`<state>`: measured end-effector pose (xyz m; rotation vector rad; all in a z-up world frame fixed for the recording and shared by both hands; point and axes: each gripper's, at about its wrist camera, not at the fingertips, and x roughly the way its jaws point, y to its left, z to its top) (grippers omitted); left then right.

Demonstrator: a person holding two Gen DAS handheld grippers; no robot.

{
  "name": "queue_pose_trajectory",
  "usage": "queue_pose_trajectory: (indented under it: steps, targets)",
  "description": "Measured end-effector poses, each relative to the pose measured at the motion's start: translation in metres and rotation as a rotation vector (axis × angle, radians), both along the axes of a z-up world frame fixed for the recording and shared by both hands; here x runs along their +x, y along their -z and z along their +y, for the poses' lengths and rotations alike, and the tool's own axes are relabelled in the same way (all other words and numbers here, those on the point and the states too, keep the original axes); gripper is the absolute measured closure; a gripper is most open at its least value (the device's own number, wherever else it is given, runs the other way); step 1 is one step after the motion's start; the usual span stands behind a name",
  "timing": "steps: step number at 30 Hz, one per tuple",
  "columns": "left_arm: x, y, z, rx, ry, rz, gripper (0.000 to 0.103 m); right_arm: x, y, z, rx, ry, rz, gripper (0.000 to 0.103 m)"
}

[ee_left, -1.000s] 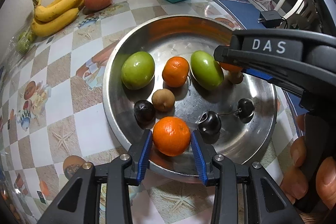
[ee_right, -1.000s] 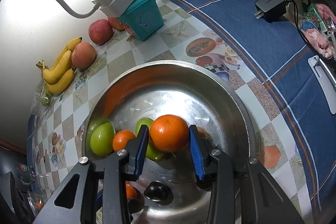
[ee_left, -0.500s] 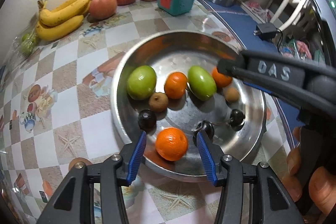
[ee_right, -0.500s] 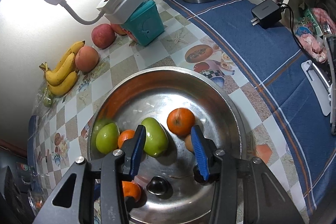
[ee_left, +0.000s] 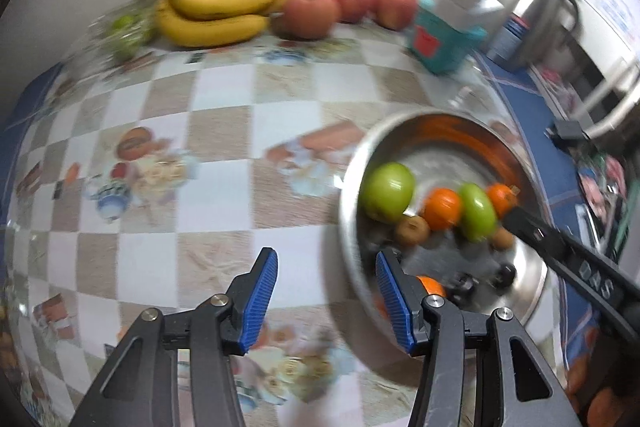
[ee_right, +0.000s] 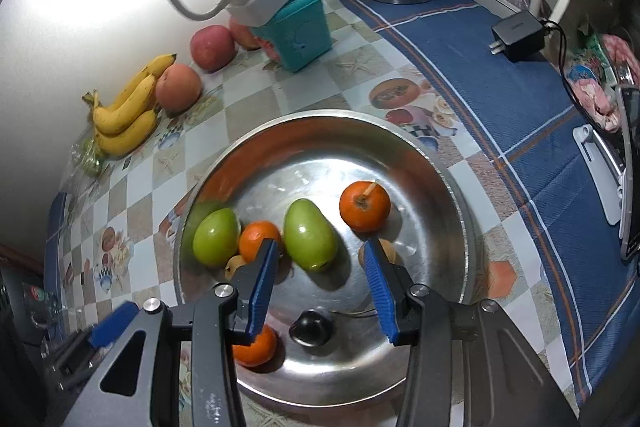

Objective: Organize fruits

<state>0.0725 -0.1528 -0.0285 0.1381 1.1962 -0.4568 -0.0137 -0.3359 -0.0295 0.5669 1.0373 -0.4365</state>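
Jaws on both our grippers have just been opening, spread with nothing between: left gripper (ee_left: pixel 326 291) swung off to 9 o'clock of the steel bowl (ee_right: pixel 460 183), right gripper (ee_right: pixel 320 279) hovers over it. Both dropped oranges (ee_right: pixel 365 205) (ee_right: pixel 256 345) sit inside.

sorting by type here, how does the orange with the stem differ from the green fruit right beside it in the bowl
Colour: the orange with the stem is bright orange; the green fruit is pale green.
Shape: the orange is round; the green fruit is longer and egg-shaped.
Size: the green fruit looks larger.
Top: the orange carries a short pale stem; no stem shows on the green fruit.
Both lie loose in the steel bowl, gripped by neither tool.
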Motion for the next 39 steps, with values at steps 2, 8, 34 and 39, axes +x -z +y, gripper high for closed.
queue_pose_trajectory:
  steps: [2,8,34,39]
  targets:
    - [0.006,0.001,0.01,0.006,-0.039,0.0,0.048,0.002,0.001,0.005,-0.005,-0.016,0.006,0.057]
    - [0.022,0.002,0.036,0.04,-0.131,-0.006,0.044,0.009,-0.001,0.023,-0.02,-0.071,0.017,0.057]
    - [0.034,0.014,0.056,0.159,-0.209,-0.035,0.0,0.021,0.008,0.053,-0.064,-0.162,0.047,0.014]
    - [0.035,0.016,0.058,0.182,-0.212,-0.052,0.0,0.022,0.01,0.053,-0.069,-0.17,0.047,0.013]
